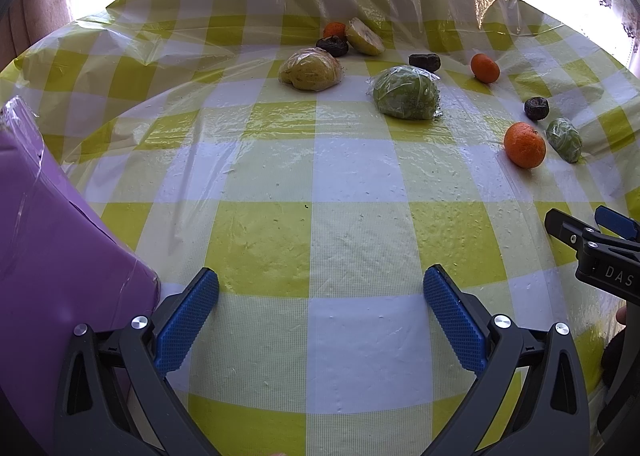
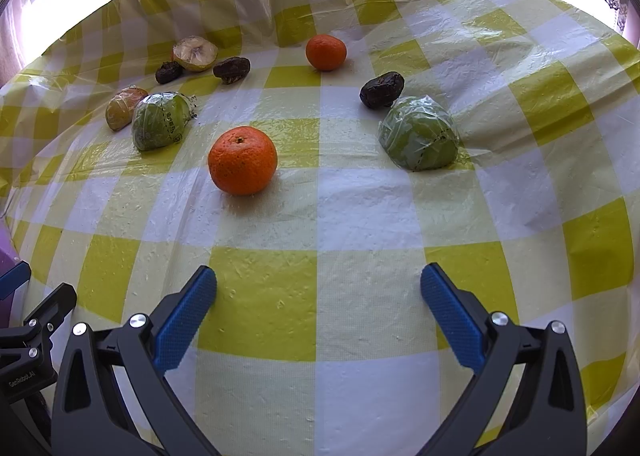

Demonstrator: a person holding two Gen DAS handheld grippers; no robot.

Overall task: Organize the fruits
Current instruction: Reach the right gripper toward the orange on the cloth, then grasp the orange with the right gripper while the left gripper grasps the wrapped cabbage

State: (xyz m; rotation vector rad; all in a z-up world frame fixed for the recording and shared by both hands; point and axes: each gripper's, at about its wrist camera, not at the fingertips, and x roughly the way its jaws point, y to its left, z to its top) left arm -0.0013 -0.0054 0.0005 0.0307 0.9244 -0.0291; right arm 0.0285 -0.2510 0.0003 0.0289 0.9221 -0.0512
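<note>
Fruits lie scattered on a yellow-and-white checked tablecloth (image 1: 320,176). In the left wrist view: a wrapped yellow fruit (image 1: 311,69), a wrapped green fruit (image 1: 406,93), a small wrapped green fruit (image 1: 564,140), oranges (image 1: 525,145) (image 1: 485,68) (image 1: 334,30), dark dates (image 1: 425,61) (image 1: 536,108) (image 1: 332,45), a cut pale fruit (image 1: 365,37). My left gripper (image 1: 320,308) is open and empty, well short of them. In the right wrist view my right gripper (image 2: 318,306) is open and empty, short of the near orange (image 2: 243,160) and a wrapped green half (image 2: 419,133).
A purple tray or board (image 1: 60,248) wrapped in film stands at the left of the left gripper. The right gripper shows at the right edge of the left wrist view (image 1: 592,240). Loose clear film covers the cloth and rises at the back near bright windows.
</note>
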